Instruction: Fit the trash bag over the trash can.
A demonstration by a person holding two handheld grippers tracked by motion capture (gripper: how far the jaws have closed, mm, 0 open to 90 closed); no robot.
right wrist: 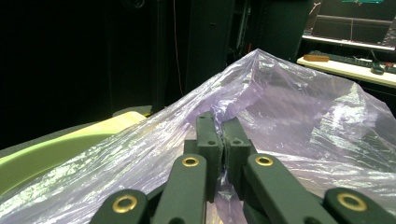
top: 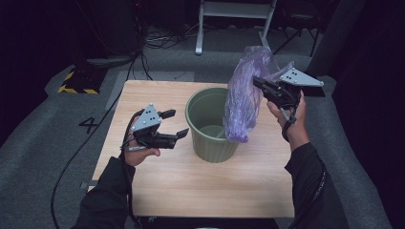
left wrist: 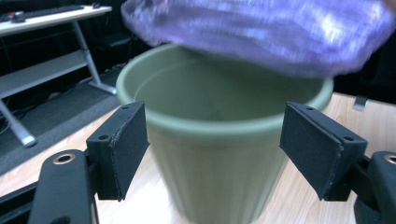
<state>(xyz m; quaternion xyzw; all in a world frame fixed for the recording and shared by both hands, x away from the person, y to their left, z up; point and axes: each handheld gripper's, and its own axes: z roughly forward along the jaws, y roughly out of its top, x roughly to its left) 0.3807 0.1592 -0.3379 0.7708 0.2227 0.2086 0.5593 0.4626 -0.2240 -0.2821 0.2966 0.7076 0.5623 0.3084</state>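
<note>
A light wooden tabletop stands on grey carpet in a dark room. At its centre sits a ribbed green plastic bin. The right gripper, at two o'clock, pinches a crinkled purple plastic bag hanging over the bin's rim. The left gripper, at nine o'clock, gapes empty.

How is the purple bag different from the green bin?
The bag is thin, crinkly, see-through purple plastic; the bin is stiff, solid green with ribbed sides. The bag hangs in the air, pinched by the shut right gripper; the bin stands upright on the table, and the open left gripper is not touching it. The bag is long and floppy; the bin is round and wide-mouthed. The bag's lower end hangs over the bin's rim.
</note>
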